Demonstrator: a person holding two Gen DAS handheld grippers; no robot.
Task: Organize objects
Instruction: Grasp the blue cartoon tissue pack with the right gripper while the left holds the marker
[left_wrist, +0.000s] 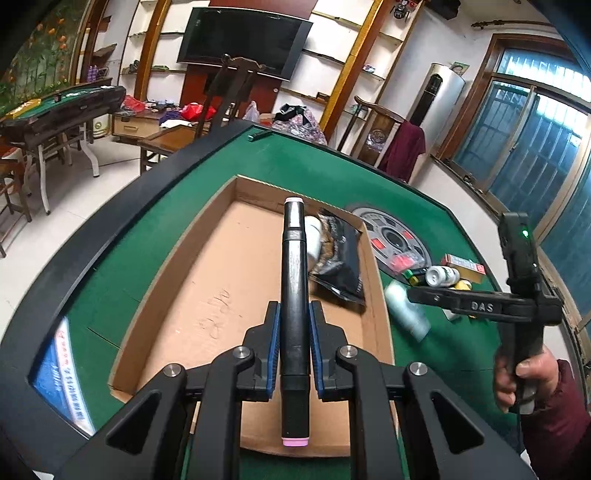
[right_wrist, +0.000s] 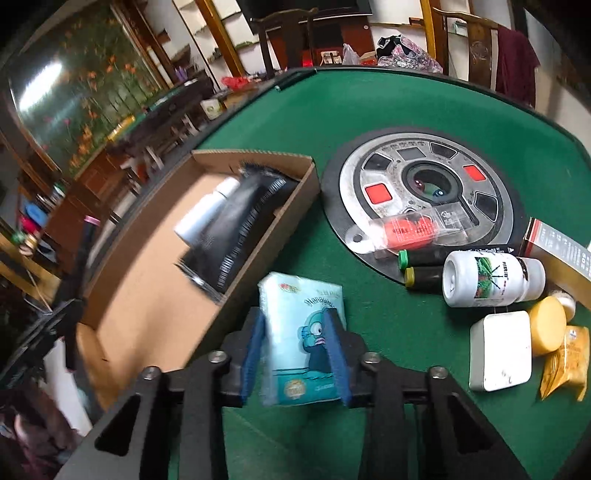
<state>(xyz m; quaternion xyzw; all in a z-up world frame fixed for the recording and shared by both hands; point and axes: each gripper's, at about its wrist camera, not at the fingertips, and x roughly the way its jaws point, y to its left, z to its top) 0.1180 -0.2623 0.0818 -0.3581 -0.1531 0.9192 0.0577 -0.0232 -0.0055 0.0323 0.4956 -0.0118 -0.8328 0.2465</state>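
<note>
Green felt covers the desk (right_wrist: 369, 110), with a cardboard box (left_wrist: 207, 258) lying open on it. The left gripper (left_wrist: 294, 343) is clamped on a black marker (left_wrist: 294, 295) with pink ends, its blue pads pressed against the barrel, and holds it above the box floor. Inside the box, at the far corner, lie a black pouch (left_wrist: 340, 254) and a white bottle (left_wrist: 314, 236) side by side.

The right gripper (right_wrist: 295, 350) holds a pale blue tissue pack (right_wrist: 301, 332) printed with a cartoon fish; both blue pads press its sides, just beside the box's near wall. The left wrist view shows a hand (left_wrist: 524, 376) in a maroon sleeve gripping the right gripper's handle.

Right of the box, a round metal dial (right_wrist: 424, 184) with 2 red squares sits set into the felt. A clear packet with a red item (right_wrist: 406, 229) lies on its near edge. Near it are 2 dark tubes (right_wrist: 424, 267) with green and yellow caps, touching a white pill bottle (right_wrist: 491, 280) on its side. Further right are a white case (right_wrist: 500, 350), a yellow lid (right_wrist: 548, 330), a yellow sachet (right_wrist: 565, 362) and a red and gold carton (right_wrist: 561, 254).
</note>
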